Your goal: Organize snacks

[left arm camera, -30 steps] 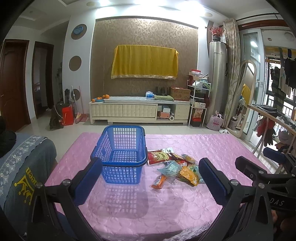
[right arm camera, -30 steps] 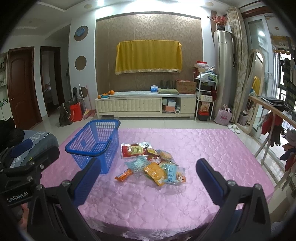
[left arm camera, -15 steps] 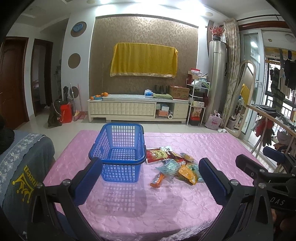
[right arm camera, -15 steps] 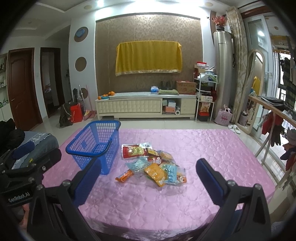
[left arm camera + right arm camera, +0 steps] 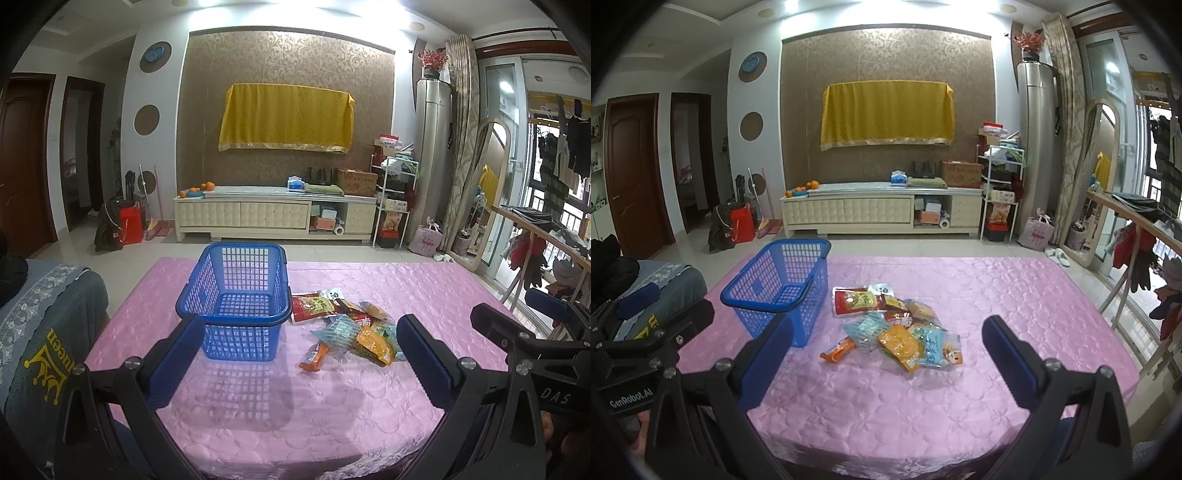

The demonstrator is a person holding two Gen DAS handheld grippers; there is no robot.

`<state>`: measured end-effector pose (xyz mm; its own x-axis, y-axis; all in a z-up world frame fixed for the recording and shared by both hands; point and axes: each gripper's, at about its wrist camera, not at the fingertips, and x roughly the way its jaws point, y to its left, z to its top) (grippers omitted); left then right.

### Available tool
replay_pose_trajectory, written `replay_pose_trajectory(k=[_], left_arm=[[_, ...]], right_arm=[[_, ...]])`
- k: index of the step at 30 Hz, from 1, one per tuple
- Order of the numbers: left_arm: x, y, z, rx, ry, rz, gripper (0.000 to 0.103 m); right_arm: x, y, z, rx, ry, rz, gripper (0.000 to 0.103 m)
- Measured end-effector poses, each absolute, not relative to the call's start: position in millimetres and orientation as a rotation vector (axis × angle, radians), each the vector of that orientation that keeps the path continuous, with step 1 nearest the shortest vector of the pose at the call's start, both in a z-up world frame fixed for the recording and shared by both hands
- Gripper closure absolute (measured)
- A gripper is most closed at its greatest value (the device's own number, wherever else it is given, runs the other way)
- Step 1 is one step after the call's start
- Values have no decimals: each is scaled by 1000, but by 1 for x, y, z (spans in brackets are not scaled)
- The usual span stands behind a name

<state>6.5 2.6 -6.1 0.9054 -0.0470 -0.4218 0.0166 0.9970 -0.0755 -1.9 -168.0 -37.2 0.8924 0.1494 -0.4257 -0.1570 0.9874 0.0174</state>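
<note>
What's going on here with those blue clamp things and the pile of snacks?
A person holds a two-finger gripper in each hand, getting ready to sort snacks. The left gripper and right gripper are both open and empty, held above the near edge of the pink table cover. A heap of snack packets lies in the middle. Beside it stands an empty blue basket. Nothing has been picked up yet.
</note>
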Motion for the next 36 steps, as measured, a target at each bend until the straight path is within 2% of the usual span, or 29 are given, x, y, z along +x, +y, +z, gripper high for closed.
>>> replay_pose_trajectory(k=[26,36], left_arm=[[9,7,-7,-89,437,-42,0],[43,-4,-8,-55,482,-96,0]], right_arm=[[0,-168,-33,-21,447,172,0],[30,-173,-36,-60,458,171,0]])
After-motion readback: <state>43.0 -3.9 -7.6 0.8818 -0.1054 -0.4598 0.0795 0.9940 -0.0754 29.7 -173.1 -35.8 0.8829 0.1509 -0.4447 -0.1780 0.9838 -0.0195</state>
